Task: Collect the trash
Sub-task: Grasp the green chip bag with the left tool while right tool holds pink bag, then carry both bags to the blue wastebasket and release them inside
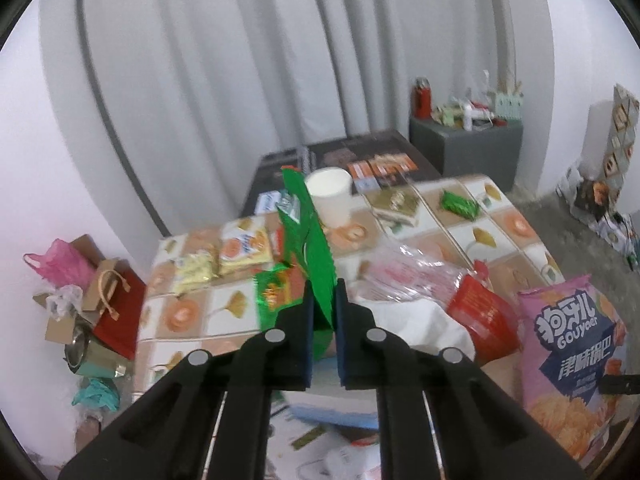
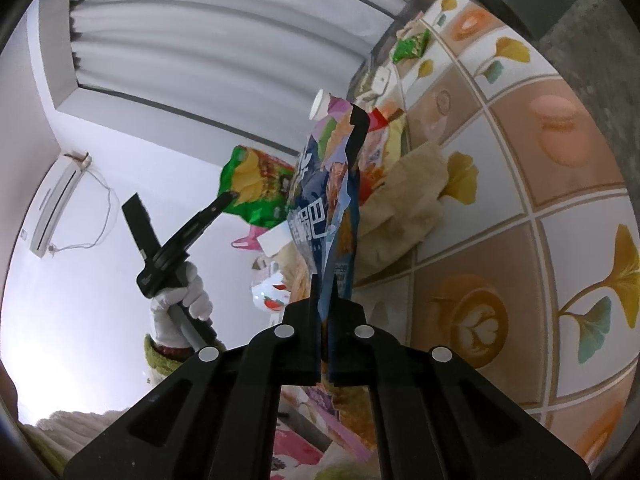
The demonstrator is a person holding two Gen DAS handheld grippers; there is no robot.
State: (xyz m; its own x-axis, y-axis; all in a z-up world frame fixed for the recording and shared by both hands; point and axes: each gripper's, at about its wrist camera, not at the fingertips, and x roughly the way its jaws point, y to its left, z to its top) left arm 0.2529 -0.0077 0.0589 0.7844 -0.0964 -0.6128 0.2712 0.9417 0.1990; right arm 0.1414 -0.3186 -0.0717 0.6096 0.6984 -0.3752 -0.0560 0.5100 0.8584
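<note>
**Both grippers loaded with snack bags, more trash on the tabletop**

Left gripper [image 1: 325, 304]: jaws pinched on the bottom edge of a green snack bag [image 1: 308, 240]. The bag stands up edge-on between the fingers, lifted above the tabletop [image 1: 500, 216]. It holds its shape by its own crease, so I judge it to be empty foil film: very light, springy, slick. A seam or edge pinch like this one is the right hold; a grip on the flat face would likely slide.

Right gripper [image 2: 327, 300]: jaws closed on the lower edge of the pink-and-blue chip bag [image 2: 332, 200], held near the tabletop's right side. It's crumpled and folds over at the top. Same handling call: near weightless, floppy, slippery print. Risk is it swinging or slipping out, not breaking.

The right wrist view also shows the left gripper held by a white-gloved hand [image 2: 180, 300], with the green bag at its tip.

Outward on the tabletop:
- red wrapper [image 1: 480, 316] and clear plastic bag [image 1: 404, 276] toward the near right; soft film, take by a bunched edge.
- white paper cup [image 1: 332, 196] near the far edge; it crushes easily, so pinch the rim wall lightly.
- small green packet [image 1: 460, 204] near the far right corner, lying flat, so harder to get a finger under.
- yellow snack packets [image 1: 240, 246] toward the left edge.

No bin visible in either view.
</note>
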